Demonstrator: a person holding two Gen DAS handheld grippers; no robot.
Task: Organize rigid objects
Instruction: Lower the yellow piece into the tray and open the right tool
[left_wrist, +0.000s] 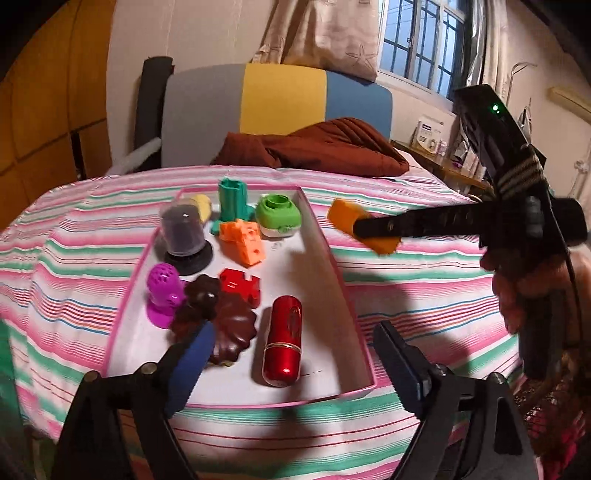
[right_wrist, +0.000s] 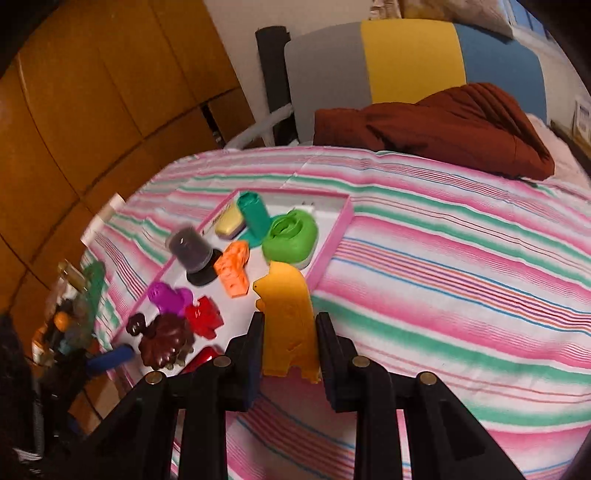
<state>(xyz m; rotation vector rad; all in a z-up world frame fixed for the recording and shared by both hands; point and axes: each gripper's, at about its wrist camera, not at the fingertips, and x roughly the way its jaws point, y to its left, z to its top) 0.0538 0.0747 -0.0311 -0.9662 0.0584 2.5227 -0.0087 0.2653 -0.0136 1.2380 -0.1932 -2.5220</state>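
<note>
A white tray with a pink rim (left_wrist: 295, 269) lies on the striped bedcover and holds several plastic pieces. Among them are a red cylinder (left_wrist: 282, 341), a brown flower-shaped piece (left_wrist: 229, 328), a purple piece (left_wrist: 162, 295), a red block (left_wrist: 240, 286), an orange block (left_wrist: 243, 240) and a green round piece (left_wrist: 279, 216). My left gripper (left_wrist: 295, 365) hangs open over the tray's near end, with the red cylinder lying loose between its fingers. My right gripper (right_wrist: 290, 332) is shut on an orange-yellow flat piece (right_wrist: 288, 314), held above the cover just right of the tray (right_wrist: 332, 243).
A teal piece (left_wrist: 232, 201), a dark dome on a black base (left_wrist: 183, 236) and a yellow piece (left_wrist: 203, 205) fill the tray's far end. A brown quilt (left_wrist: 325, 147) lies behind. A person's hand (left_wrist: 524, 288) holds the right gripper. Small items (right_wrist: 70, 314) crowd the bed's left edge.
</note>
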